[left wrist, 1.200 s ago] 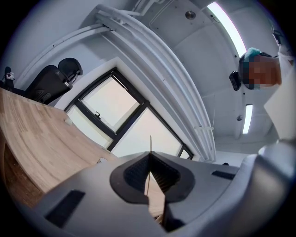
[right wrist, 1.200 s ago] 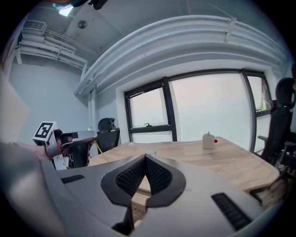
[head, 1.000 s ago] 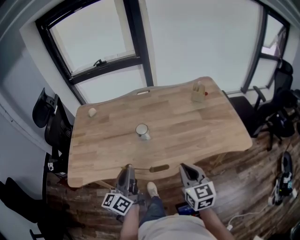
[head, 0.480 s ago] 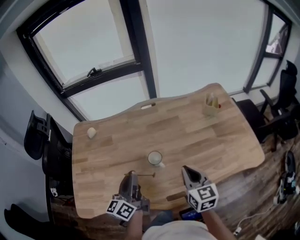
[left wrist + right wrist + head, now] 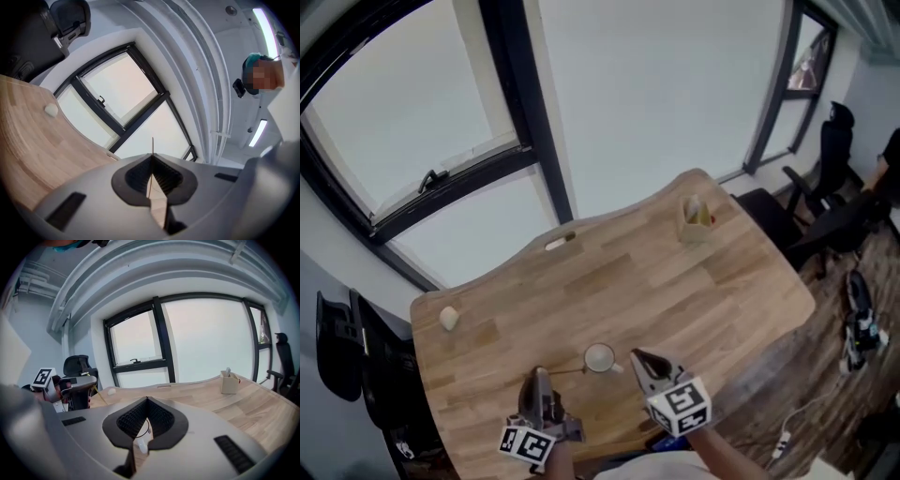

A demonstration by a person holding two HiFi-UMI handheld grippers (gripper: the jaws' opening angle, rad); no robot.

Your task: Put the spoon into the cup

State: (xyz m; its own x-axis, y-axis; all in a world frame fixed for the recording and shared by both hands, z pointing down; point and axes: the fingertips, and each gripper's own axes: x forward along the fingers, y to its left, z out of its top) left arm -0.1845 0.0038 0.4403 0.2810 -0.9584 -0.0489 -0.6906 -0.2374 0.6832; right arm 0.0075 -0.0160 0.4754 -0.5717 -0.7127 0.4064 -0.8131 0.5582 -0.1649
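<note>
A white cup (image 5: 600,357) stands on the wooden table (image 5: 675,281) near its front edge. My left gripper (image 5: 538,378) is shut on a thin spoon (image 5: 567,371), which reaches right toward the cup's rim. In the left gripper view the spoon (image 5: 152,147) shows as a thin line rising from the closed jaws of the left gripper (image 5: 152,157). My right gripper (image 5: 639,357) hovers just right of the cup, jaws together with nothing between them. In the right gripper view, the right gripper (image 5: 147,399) is above the cup (image 5: 140,439).
A wooden holder (image 5: 695,220) with items in it stands at the far right of the table. A small pale lump (image 5: 448,319) lies at the left edge. A flat piece (image 5: 560,242) rests at the back edge. Black chairs (image 5: 337,342) stand beside the table, below large windows.
Both grippers have come forward over the table's front edge toward the cup. The spoon's free end now lies close to the cup's rim. The cup has not moved.
</note>
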